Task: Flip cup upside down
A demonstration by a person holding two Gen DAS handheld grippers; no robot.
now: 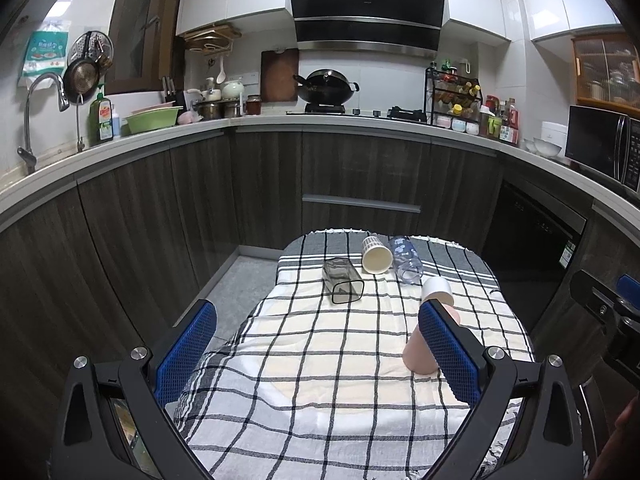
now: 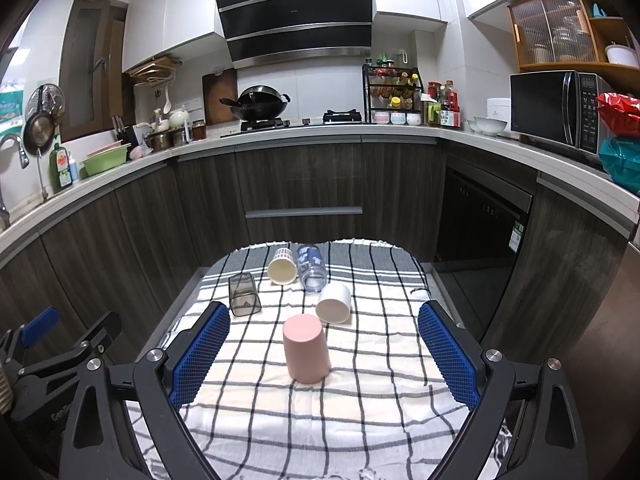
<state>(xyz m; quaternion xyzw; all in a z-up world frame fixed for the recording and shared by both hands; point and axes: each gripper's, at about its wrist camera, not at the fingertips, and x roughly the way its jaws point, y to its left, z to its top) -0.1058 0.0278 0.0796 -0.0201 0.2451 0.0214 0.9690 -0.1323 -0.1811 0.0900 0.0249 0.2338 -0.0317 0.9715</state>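
Observation:
A pink cup (image 2: 306,354) stands upside down on the checked tablecloth (image 2: 360,420), between and just beyond my open right gripper (image 2: 323,354). In the left wrist view the pink cup (image 1: 418,354) is partly hidden behind the right finger of my open left gripper (image 1: 316,354). A white cup (image 2: 334,303), a cream ribbed cup (image 2: 282,267), a clear blue-patterned cup (image 2: 312,268) and a smoky square glass (image 2: 243,295) lie on their sides farther back.
The small table's cloth (image 1: 320,400) hangs over its edges. Dark kitchen cabinets (image 2: 304,188) and a dishwasher (image 2: 480,216) stand behind it. The left gripper (image 2: 60,352) shows at the left of the right wrist view.

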